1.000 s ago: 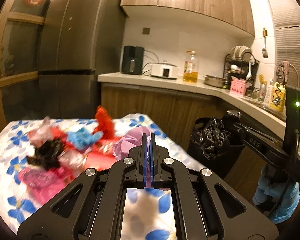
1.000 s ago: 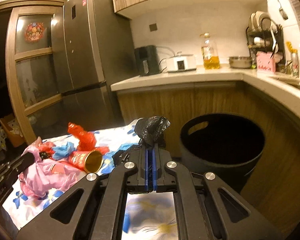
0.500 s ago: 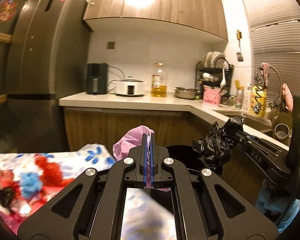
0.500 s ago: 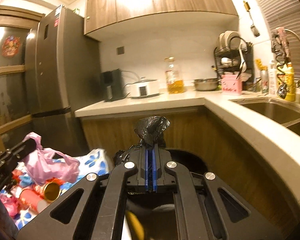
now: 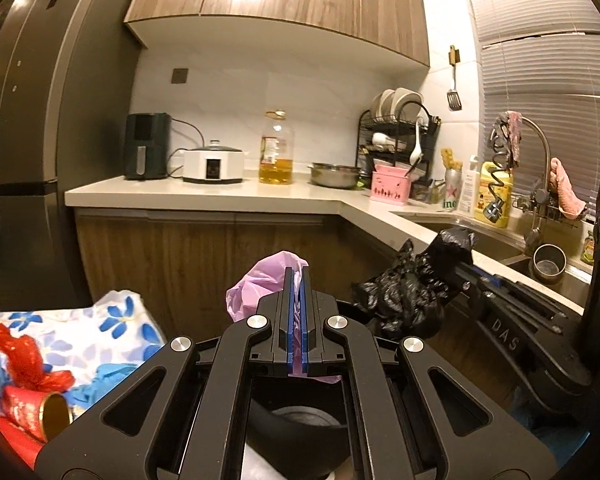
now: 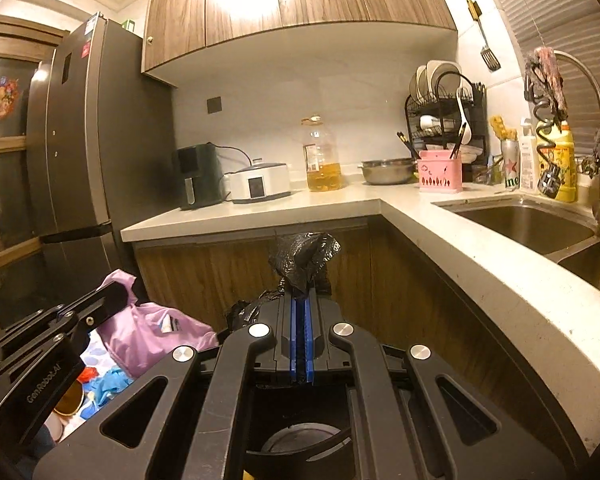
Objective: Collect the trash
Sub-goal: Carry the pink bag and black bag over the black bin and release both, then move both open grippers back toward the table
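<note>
left gripper (image 5: 297, 280) was clamped on a pink bag (image 5: 260, 284), right gripper (image 6: 300, 304) pinched a black bag (image 6: 304, 258). i held both over the dark bin (image 6: 300, 446) at 6 o'clock, presumably to drop them in. more trash (image 5: 24, 360) lay on the floral table (image 5: 112, 320) at 9 o'clock.

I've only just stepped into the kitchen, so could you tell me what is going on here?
A person is collecting trash with a gripper in each hand. The left gripper is shut on a pink plastic bag, and the right gripper is shut on a black plastic bag. Both are held above a black bin beside the kitchen counter. More wrappers, among them a red wrapper, lie on the floral tablecloth to the left.
</note>
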Tool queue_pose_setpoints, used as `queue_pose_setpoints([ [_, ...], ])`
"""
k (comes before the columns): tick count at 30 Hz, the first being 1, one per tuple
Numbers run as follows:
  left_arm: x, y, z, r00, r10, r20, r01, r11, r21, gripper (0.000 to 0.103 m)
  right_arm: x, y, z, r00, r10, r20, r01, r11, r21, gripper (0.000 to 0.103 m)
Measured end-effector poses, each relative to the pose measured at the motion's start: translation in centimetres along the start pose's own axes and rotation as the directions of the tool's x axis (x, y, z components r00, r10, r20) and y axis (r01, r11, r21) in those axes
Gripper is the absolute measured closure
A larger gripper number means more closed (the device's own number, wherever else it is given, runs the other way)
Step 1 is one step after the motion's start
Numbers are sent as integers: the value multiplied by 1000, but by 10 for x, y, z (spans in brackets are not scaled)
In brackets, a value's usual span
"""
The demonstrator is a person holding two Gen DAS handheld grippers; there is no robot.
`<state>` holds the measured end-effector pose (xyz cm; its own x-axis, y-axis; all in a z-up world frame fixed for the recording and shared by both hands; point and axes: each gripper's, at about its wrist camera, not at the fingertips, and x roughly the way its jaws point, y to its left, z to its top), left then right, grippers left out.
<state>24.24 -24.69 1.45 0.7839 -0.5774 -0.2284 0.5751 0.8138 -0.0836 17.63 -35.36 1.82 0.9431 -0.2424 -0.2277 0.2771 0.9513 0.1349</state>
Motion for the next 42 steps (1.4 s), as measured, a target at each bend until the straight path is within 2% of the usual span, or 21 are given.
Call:
queue_pose_setpoints([
  [19,46,0,-16,995,-46,-90,43,999,-29,101,29,-8,-6,998,51,-37,-50,999,20,98],
  [22,49,1,-19,994,-50,-101,47,998,-30,100,32,-8,-6,997,66,-43,-66,998,15,93],
  [23,51,2,-19,993,-47,-105,44,999,-28,96,33,-8,-6,997,68,-45,-67,998,16,90],
  [25,53,4,-21,992,-52,-114,49,998,-31,91,34,-8,-7,996,73,-47,-72,997,20,75],
  [27,55,4,-22,992,-46,-121,43,999,-31,83,34,-10,-8,996,72,-46,-71,997,23,75],
  [29,56,7,-25,991,-41,-127,37,999,-40,63,35,-12,-8,996,67,-51,-66,997,27,75],
  [32,55,13,-27,991,-46,-125,38,997,-69,50,35,-15,-10,996,60,-59,-58,998,39,75],
  [35,51,17,-29,991,-28,-131,18,997,-77,43,34,-18,-12,996,53,-69,-50,998,50,71],
  [39,40,22,-31,992,10,-126,-21,996,-83,35,29,-18,-14,997,44,-68,-40,997,60,52],
  [42,29,27,-36,990,58,-126,-68,995,-78,30,21,-15,-16,997,44,-63,-41,998,58,46],
])
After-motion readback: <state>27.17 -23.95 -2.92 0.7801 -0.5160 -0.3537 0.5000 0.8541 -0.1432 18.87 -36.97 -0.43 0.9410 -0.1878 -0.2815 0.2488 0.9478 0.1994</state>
